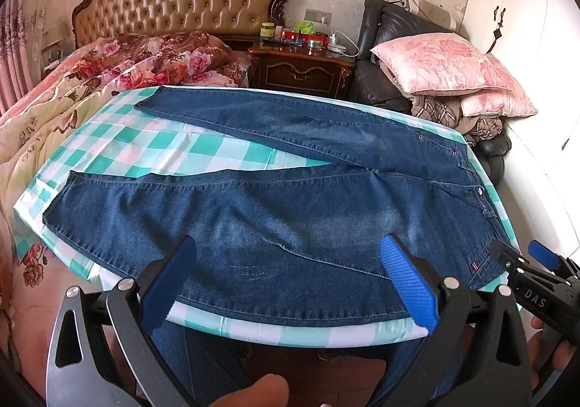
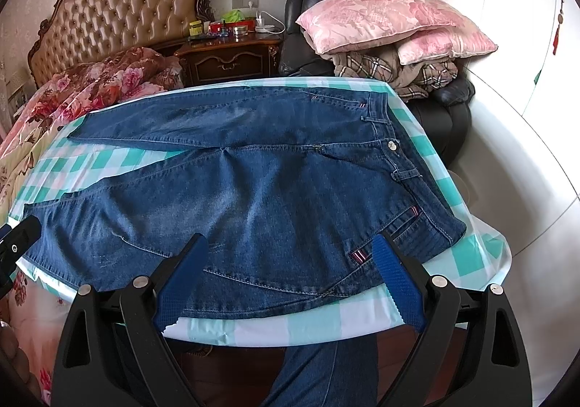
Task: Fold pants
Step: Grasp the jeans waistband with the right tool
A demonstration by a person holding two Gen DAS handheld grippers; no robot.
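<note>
two open, empty grippers, left point(image 1: 290, 283) and right point(image 2: 290, 283), hover at the near edge of jeans point(image 1: 275, 218) spread flat on the tabletop point(image 1: 152, 146); folding not yet begun; next, grip the near leg.

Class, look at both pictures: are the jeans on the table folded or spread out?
Spread out. The jeans lie flat on the checked tablecloth, both legs apart in a V, nothing doubled over.

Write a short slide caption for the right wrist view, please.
Open right gripper hovers at the near edge of jeans spread flat on a checked tablecloth.
</note>
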